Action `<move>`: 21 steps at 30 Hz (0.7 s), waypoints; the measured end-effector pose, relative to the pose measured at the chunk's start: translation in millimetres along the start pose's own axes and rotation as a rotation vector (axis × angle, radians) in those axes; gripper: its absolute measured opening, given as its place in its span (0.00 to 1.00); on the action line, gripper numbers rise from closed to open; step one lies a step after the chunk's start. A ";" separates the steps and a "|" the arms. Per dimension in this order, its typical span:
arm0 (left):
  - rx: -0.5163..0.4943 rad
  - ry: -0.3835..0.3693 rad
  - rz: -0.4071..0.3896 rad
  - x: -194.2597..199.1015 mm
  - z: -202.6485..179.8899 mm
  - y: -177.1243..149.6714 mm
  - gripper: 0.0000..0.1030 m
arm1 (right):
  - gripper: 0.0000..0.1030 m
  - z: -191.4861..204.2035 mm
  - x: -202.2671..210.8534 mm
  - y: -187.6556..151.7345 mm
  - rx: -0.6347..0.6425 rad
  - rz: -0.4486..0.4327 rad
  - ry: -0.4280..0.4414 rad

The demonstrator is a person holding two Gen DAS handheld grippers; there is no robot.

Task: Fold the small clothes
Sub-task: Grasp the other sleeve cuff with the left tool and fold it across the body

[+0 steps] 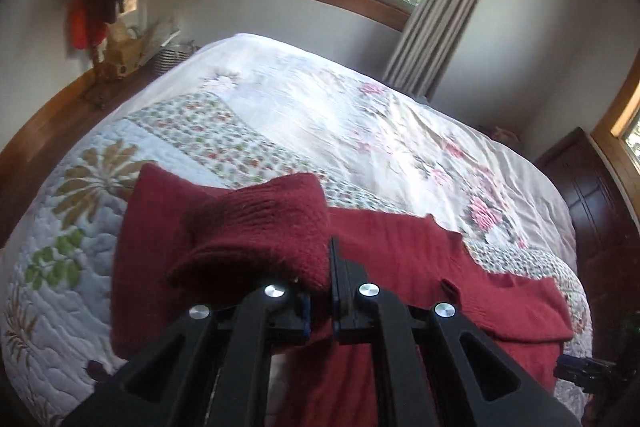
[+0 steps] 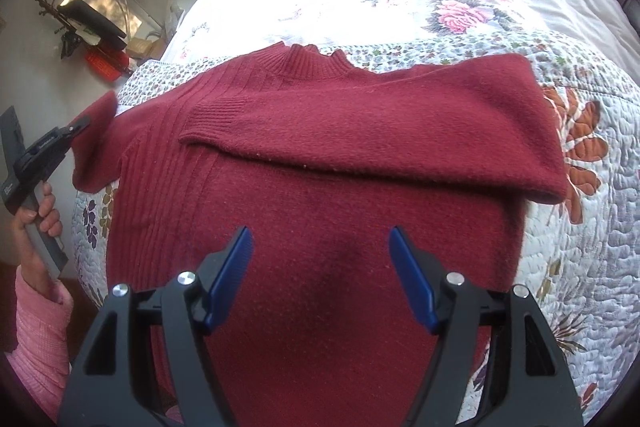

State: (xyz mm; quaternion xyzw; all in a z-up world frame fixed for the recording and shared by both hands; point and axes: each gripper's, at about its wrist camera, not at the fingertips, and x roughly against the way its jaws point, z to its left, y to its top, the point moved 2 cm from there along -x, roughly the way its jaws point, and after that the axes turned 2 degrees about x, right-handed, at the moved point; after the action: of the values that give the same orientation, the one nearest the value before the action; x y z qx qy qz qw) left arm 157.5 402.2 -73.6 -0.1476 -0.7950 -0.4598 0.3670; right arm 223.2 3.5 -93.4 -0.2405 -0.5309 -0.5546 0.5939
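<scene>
Only right view shows left tongs (image 2: 80, 125) pinching sleeve (image 2: 94, 143).

So the piece here is a dark red knit sweater (image 2: 320, 227), fuzzy wool look, with a ribbed mock-neck collar (image 2: 308, 61) and vertical ribbing running down one side of the body. It lies flat on the bed's floral quilt (image 2: 580, 227), collar pointing toward the far end. One sleeve (image 2: 400, 123) is already folded across the chest, its ribbed cuff (image 2: 216, 119) landing just below the collar. The other sleeve (image 1: 256, 227) is lifted off the quilt, its end pinched in the left claw (image 1: 318, 301) and bunched up above the body. The lower body of the sweater lies smooth and flat.
</scene>
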 end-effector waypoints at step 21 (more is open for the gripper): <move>-0.146 -0.186 0.291 -67.2 -82.8 -73.5 0.45 | 0.69 -28.3 0.5 -19.3 -0.045 0.021 -0.012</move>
State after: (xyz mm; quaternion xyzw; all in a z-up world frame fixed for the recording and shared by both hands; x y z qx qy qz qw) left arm 198.6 300.4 -142.3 -0.3294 -0.7603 -0.4426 0.3428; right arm 215.8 -26.6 -107.9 -0.2625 -0.5195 -0.5586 0.5909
